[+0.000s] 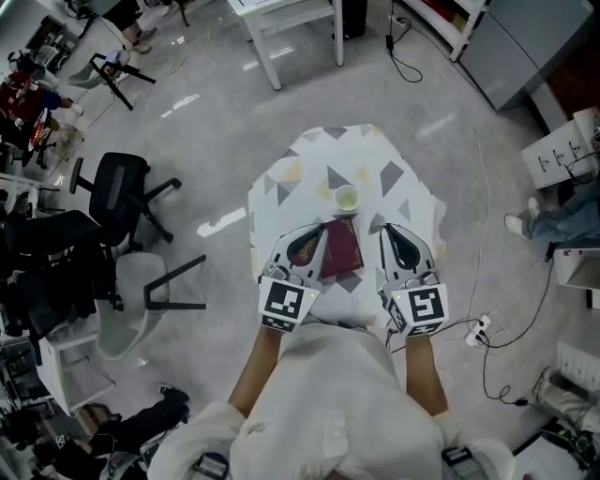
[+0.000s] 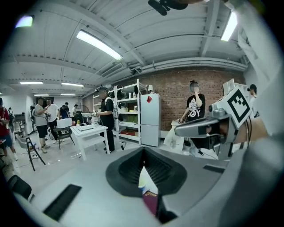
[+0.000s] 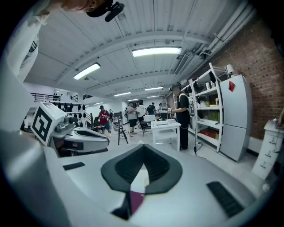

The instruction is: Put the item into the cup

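Note:
A small pale green cup (image 1: 347, 198) stands upright on the little table with the triangle-patterned cloth (image 1: 281, 183). Just nearer than the cup lies a dark red booklet (image 1: 341, 248), flat on the cloth. My left gripper (image 1: 319, 228) rests at the booklet's left edge, and my right gripper (image 1: 386, 228) is a short way to its right. Both are shut and hold nothing. In the left gripper view the jaws meet at the tip (image 2: 143, 150), with the booklet (image 2: 151, 201) showing below. The right gripper view shows the same: closed tip (image 3: 143, 146) and booklet (image 3: 136, 200).
Black office chairs (image 1: 117, 192) and a pale chair (image 1: 131, 300) stand left of the table. A white table (image 1: 281, 19) is beyond it. Cables and a power strip (image 1: 480, 330) lie on the floor at the right, near a person's leg (image 1: 553, 220).

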The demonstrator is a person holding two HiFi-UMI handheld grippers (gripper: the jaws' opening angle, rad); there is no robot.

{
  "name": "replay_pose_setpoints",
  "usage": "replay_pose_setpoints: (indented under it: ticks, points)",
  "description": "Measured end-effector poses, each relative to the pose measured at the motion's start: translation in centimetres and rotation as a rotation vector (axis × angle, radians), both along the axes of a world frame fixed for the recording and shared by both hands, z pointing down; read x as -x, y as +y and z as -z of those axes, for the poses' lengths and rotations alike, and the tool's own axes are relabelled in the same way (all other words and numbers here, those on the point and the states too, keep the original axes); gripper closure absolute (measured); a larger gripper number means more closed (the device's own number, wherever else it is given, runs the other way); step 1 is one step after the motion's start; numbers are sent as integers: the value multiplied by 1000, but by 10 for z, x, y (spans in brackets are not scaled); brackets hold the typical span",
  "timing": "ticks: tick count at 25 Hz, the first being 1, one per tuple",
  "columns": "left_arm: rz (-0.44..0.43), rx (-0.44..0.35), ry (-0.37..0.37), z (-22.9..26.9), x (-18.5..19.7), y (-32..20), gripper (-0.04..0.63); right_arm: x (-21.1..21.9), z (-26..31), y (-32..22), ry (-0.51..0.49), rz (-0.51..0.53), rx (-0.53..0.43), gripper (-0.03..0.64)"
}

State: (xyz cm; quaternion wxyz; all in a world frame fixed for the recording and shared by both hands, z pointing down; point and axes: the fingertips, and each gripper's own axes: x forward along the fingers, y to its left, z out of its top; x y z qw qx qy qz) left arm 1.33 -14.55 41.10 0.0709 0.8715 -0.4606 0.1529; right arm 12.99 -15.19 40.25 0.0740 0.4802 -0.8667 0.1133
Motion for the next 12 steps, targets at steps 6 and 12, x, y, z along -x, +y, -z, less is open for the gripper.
replay_pose_setpoints:
  ticks: [6, 12]
  points:
    - [-65, 22, 34, -13, 3, -21, 581, 5, -17, -10, 43, -57, 40, 612]
    - [-108, 65, 61, -38, 5, -40, 581, 8, -34, -22, 82, -103, 73, 612]
